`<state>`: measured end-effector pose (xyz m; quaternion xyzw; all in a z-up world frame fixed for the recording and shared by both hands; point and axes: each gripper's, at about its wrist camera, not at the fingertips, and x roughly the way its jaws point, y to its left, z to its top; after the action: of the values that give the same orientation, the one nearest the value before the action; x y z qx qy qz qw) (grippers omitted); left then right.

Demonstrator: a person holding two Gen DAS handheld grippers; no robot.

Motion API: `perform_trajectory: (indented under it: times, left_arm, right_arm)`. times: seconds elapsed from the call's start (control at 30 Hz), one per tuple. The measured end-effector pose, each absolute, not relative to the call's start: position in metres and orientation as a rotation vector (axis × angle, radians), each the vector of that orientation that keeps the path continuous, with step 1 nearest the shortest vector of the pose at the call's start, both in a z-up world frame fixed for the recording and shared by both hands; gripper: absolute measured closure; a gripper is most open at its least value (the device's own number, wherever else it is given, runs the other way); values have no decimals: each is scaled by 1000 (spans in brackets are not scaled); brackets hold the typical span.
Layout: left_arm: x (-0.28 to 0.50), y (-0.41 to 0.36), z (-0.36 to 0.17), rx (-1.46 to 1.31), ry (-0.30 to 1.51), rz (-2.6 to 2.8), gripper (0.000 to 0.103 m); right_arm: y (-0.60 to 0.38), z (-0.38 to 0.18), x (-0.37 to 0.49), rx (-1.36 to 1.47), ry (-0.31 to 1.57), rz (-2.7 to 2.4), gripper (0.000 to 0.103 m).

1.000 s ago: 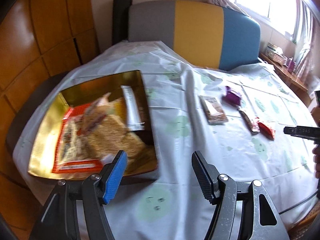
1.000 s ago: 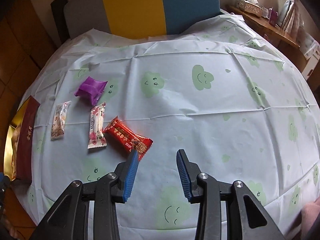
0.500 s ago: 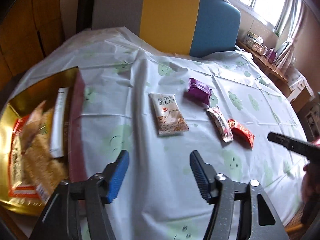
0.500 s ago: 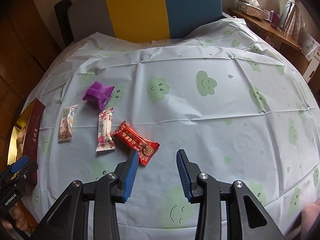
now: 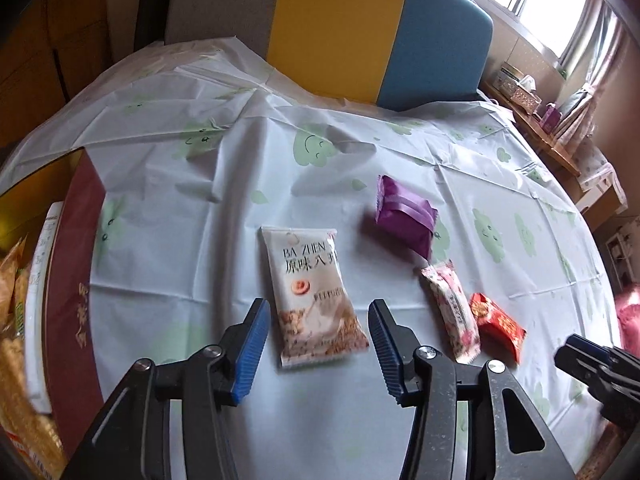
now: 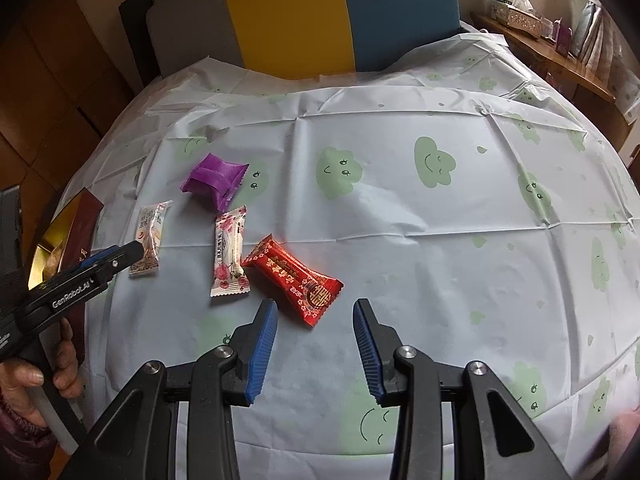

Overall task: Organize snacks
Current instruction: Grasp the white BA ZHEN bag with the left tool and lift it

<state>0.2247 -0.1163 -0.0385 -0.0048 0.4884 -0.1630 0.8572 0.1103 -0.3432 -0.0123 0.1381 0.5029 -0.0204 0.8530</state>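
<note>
My left gripper (image 5: 318, 312) is open, its jaws on either side of the near end of a white snack packet (image 5: 312, 288) that lies flat on the tablecloth. A purple packet (image 5: 404, 218), a pink-and-white bar (image 5: 450, 306) and a red candy packet (image 5: 496, 326) lie to its right. My right gripper (image 6: 314, 314) is open and empty, just in front of the red candy packet (image 6: 294, 274). The right wrist view also shows the pink bar (image 6: 230, 250), the purple packet (image 6: 214, 180), the white packet (image 6: 150, 236) and the left gripper (image 6: 120, 254) over it.
A gold box with a dark red side (image 5: 74, 308) holds several snacks at the table's left edge. A grey, yellow and blue chair back (image 5: 332, 28) stands behind the table. A wooden shelf (image 6: 552, 36) with small items runs along the right.
My left gripper swung right, away from the gold box, and came down over the white packet. My right gripper edged closer to the red candy packet.
</note>
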Motion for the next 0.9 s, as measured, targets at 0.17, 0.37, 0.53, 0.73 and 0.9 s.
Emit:
perform_trajectory:
  times: [0.17, 0.37, 0.53, 0.73, 0.9]
  left_arm:
    - [237, -122, -52, 6, 1055, -328, 49]
    - [238, -132, -52, 85, 1011, -324, 67]
    - [213, -129, -45, 114, 990, -359, 70]
    - [156, -121, -38, 145, 956, -403, 70]
    - [122, -115, -54, 184, 977, -383, 68]
  right_arm:
    - [-344, -11, 111, 301, 1053, -40, 63]
    - [-346, -9, 111, 310, 1043, -46, 63]
    - [-358, -5, 108, 337, 1011, -96, 63]
    - [-372, -6, 106, 395, 1010, -132, 63]
    - [-371, -8, 107, 389, 1018, -132, 63]
